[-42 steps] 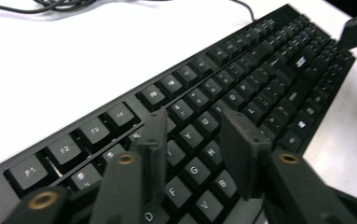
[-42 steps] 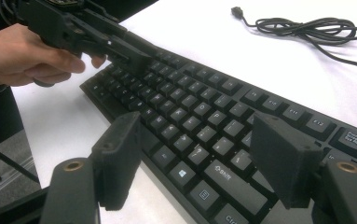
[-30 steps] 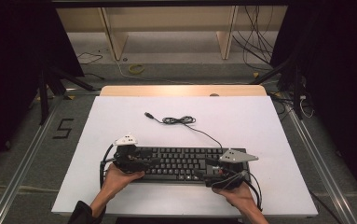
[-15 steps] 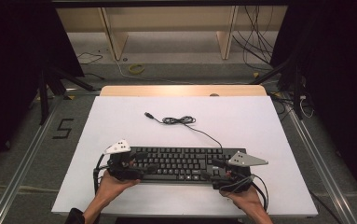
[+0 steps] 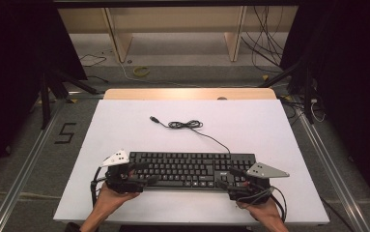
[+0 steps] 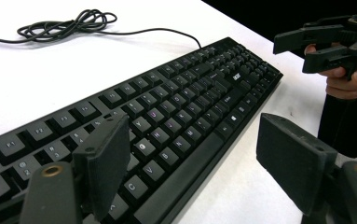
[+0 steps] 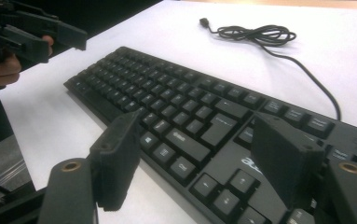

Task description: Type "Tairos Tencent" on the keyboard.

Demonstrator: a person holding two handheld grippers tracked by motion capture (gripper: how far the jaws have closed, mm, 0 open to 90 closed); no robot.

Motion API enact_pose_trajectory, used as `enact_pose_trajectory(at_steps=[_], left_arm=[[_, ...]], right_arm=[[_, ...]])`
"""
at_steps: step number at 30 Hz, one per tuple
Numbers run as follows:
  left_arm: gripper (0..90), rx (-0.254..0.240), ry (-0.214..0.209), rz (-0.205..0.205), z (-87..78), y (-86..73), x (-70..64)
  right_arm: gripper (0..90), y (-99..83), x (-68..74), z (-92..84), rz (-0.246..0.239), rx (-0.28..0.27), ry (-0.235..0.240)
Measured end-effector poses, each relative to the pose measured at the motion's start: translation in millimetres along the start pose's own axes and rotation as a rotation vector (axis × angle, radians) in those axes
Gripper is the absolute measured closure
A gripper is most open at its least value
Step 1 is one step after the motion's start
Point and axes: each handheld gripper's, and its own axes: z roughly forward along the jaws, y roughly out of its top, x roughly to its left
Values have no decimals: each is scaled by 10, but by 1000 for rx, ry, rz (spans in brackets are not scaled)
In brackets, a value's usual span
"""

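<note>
The left tongs stand wide open at the left end of the keyboard, and their jaws have just been opening; one jaw hangs over the keys and the other over bare desk in front of the near edge, with nothing pressed between them. The right tongs are open too, straddling the near right corner of the keyboard, and in the right gripper view neither pad appears to press on it. Both are empty.

The keyboard lies flat along the near side of the white desk, its long edge facing the person. Its cable runs from the back edge out to a loose coil further up the desk, ending in a plug.

It is probably a light, stiff plastic slab that will not bend if lifted at both ends. The keys are loose and springy, so a pinch on them would likely slip or press them. The better hold seems to be the plain frame at each short end, or the front lip, with both tongs level. The smooth casing may slide on the desk, and the trailing cable will drag, so a lift should allow for its tug.
</note>
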Motion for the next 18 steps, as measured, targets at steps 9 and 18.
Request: enact_pose_trajectory(at_steps=[9, 18], left_arm=[[236, -16, 10, 11, -64, -59, -27], [229, -8, 14, 8, -75, -85, -19]], right_arm=[[329, -79, -47, -98, 21, -15, -22], [329, -101, -44, -121, 25, -18, -27]])
